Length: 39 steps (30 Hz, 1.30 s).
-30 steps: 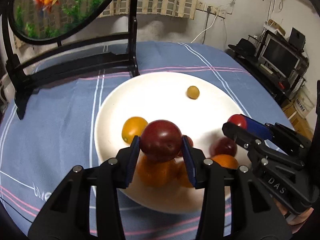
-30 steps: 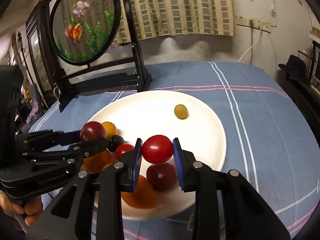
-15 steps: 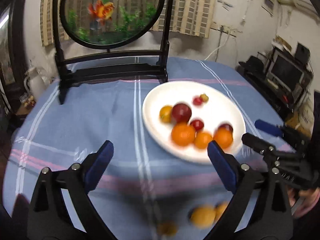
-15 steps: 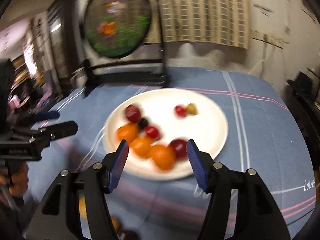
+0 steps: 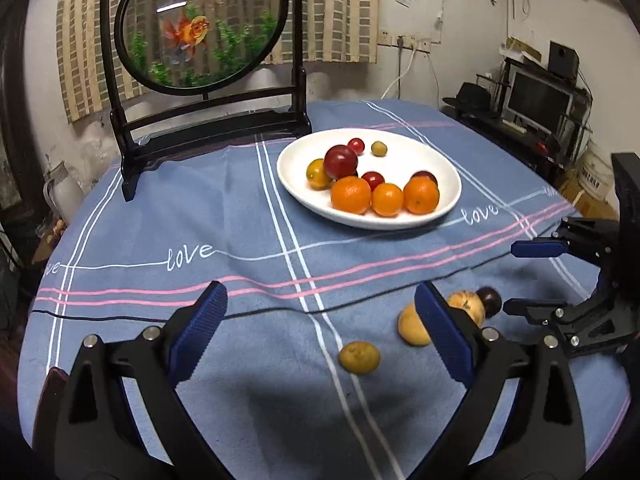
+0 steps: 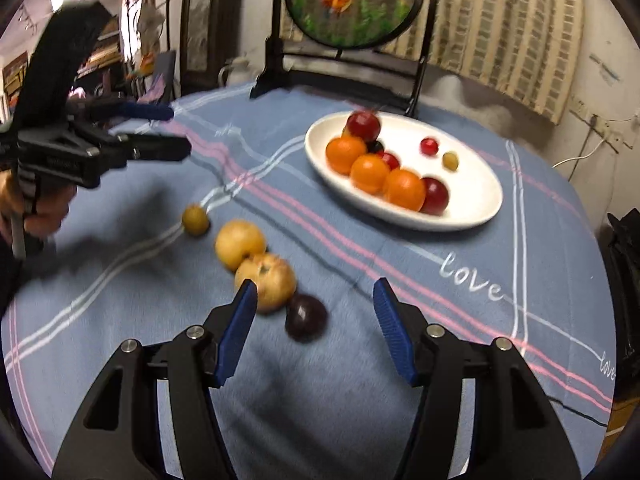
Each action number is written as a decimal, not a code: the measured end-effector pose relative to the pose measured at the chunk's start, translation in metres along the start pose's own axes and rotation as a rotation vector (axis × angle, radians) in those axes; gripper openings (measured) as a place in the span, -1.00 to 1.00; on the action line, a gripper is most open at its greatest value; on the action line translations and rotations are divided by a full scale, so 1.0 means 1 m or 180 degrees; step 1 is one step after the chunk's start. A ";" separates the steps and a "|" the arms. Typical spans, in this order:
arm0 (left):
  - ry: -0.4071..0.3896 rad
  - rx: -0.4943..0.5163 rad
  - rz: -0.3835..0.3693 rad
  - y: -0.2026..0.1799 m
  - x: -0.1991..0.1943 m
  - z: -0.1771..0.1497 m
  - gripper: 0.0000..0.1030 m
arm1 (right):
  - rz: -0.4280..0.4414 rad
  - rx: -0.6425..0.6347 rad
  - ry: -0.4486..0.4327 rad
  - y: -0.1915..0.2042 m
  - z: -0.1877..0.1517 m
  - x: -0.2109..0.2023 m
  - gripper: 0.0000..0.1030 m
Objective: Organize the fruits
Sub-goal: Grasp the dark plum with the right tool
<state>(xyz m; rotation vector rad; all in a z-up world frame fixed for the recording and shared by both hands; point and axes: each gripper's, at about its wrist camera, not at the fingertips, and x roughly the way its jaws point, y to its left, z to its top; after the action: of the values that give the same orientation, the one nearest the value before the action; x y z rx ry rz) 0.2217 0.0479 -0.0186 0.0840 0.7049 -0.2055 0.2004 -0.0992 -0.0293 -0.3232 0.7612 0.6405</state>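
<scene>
Left gripper (image 5: pixel 320 332) wide apart, right gripper (image 6: pixel 314 330) parted, both empty above tabletop (image 5: pixel 200 216); dark fruit, perhaps a plum (image 6: pixel 306 316), lies beneath.

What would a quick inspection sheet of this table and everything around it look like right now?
Surface: round table under a blue tablecloth with white and pink stripes.
Job's things: white plate holding three oranges, red and dark fruits; four loose fruits on the cloth, among them a dark plum and a yellow apple.
Clutter: goldfish screen on a black stand.
Grippers: left gripper open, empty; right gripper open, plum just ahead, untouched.
Cables: white wall cord.
Surroundings: monitor, striped curtain.
</scene>
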 end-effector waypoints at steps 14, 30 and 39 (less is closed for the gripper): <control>0.0140 -0.0108 0.0015 0.005 0.003 -0.002 0.87 | 0.0035 0.0022 0.0356 0.001 -0.011 0.028 -0.25; 0.0444 0.0179 -0.0154 -0.029 0.024 -0.021 0.53 | -0.0257 0.0794 0.0045 -0.026 -0.001 0.010 -0.48; 0.0706 0.0055 -0.0190 -0.023 0.044 -0.029 -0.07 | -0.0205 0.0833 -0.0070 -0.019 0.003 0.004 -0.48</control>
<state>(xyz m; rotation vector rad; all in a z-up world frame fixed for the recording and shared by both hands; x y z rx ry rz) 0.2309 0.0225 -0.0690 0.1033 0.9275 -0.2621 0.2162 -0.1112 -0.0294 -0.1001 0.7999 0.4764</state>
